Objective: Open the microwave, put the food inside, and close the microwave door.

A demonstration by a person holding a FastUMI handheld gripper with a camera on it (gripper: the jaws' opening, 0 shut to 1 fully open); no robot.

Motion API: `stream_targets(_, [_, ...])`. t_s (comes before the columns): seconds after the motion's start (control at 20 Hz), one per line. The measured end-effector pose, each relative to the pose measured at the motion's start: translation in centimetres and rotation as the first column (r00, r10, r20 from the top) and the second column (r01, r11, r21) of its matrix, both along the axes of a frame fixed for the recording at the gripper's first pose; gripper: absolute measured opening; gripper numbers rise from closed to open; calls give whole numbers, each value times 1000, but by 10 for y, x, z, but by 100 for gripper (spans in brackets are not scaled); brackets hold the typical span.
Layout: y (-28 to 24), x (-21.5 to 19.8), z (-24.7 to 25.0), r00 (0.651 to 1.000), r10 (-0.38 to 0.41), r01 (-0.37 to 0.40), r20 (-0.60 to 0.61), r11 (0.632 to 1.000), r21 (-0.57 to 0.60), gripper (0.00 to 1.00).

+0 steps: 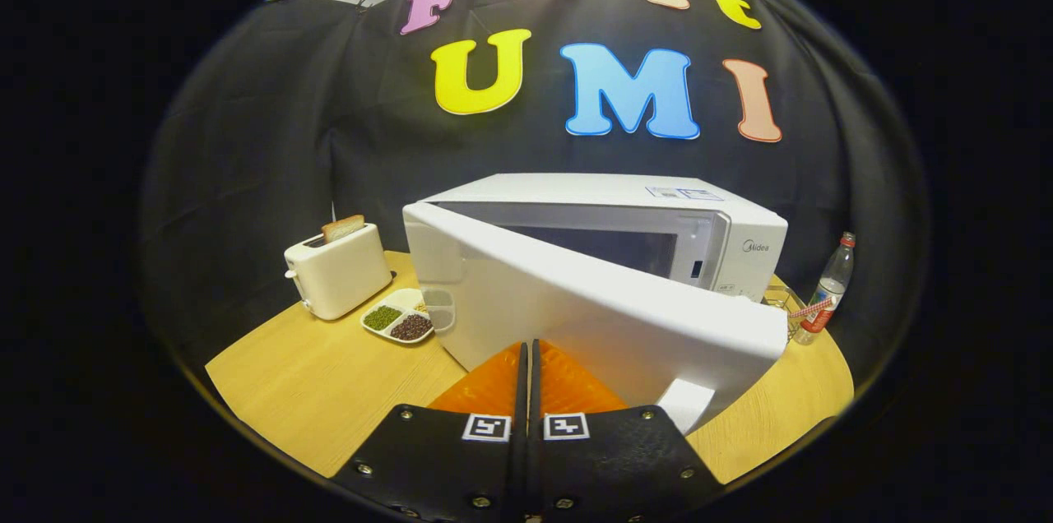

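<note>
A white microwave [724,239] stands on the round wooden table [329,391]. Its door [592,317] is hinged on the left and hangs partly open, swung out toward me, with its free edge on the right. My gripper [528,350] is shut, fingers pressed together with nothing between them, tips right at the door's outer face near its lower edge. Whether they touch it I cannot tell. The food, a white divided plate [399,319] of green and dark beans, lies on the table left of the microwave, beyond my fingers to the left.
A white toaster [337,272] with a slice of bread stands behind the plate at the far left. A clear plastic bottle [827,289] with a red cap stands right of the microwave, near the table's edge. The black cloth wall closes off the back.
</note>
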State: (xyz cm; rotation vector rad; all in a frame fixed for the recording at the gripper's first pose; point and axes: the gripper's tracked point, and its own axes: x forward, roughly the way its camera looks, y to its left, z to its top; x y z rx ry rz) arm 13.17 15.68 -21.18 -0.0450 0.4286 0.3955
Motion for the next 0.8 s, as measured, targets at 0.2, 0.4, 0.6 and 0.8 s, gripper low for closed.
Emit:
stream_targets(0.2, [-6,30,-5,999,-34,34,2,999,-3,1])
stream_targets(0.4, [-11,62,-8,997,-71,71,4,997,0,1])
stream_targets(0.6, [-15,89,-10,995,-101,101,14,995,3,1])
stream_targets(0.8, [-13,100,-12,994,-103,103,31,995,-3,1])
